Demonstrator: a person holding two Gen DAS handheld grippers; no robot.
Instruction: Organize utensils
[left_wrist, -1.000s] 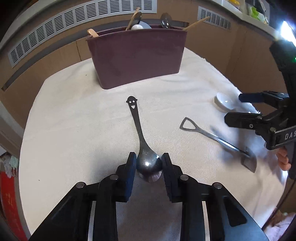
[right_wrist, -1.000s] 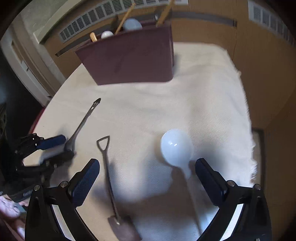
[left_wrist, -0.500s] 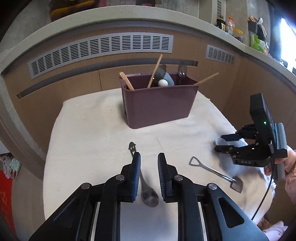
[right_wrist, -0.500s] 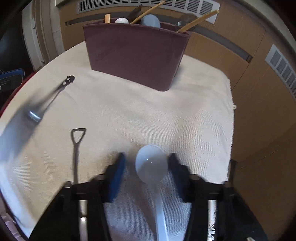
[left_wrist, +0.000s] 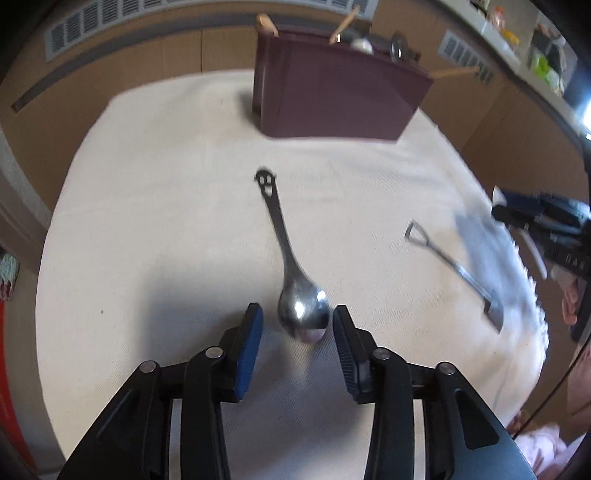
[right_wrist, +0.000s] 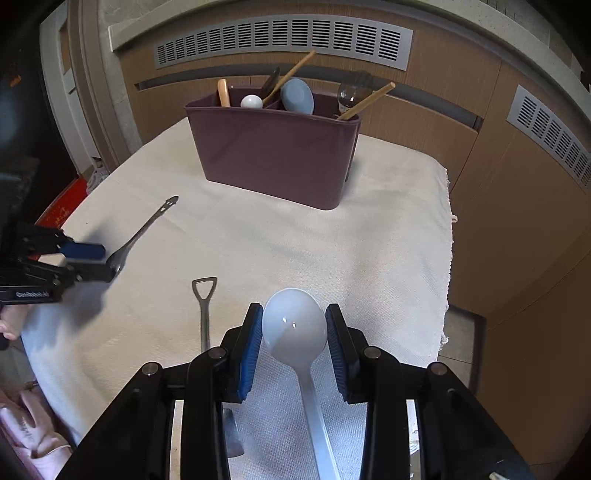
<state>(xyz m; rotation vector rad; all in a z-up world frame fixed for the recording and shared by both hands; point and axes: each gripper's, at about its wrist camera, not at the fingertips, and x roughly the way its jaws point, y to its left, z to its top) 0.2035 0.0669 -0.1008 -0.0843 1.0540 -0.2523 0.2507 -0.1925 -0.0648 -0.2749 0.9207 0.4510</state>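
utensils: two bowl-end grips, both easy to lose

left wrist view: the steel spoon (left_wrist: 291, 269) lies on the white cloth (left_wrist: 155, 206), its bowl between the pads of the left gripper (left_wrist: 297, 322) and its smiley handle end pointing toward the maroon caddy (left_wrist: 340, 88). the fingers stand at a middling gap, with cloth visible between each pad and the bowl, so nothing is held. the bowl sits nearer the right pad; closing from here could push it sideways or squeeze it out forward, since a rounded polished bowl offers little flat face. the picture is smeared, which suggests the gripper is moving, and that would make a centred close harder. a shovel-shaped spoon (left_wrist: 454, 266) lies well apart to the right.

right wrist view: the white ladle (right_wrist: 295, 332) has its bowl between the pads of the right gripper (right_wrist: 294, 334), both pads at its rim, handle running back under the gripper. it appears gripped and may be just off the cloth, though contact with the cloth cannot be ruled out. the long handle hanging behind could swing the bowl in the pads, and smooth plastic could slip. the caddy already holds several utensils, so the handle may catch on them when lowered in.
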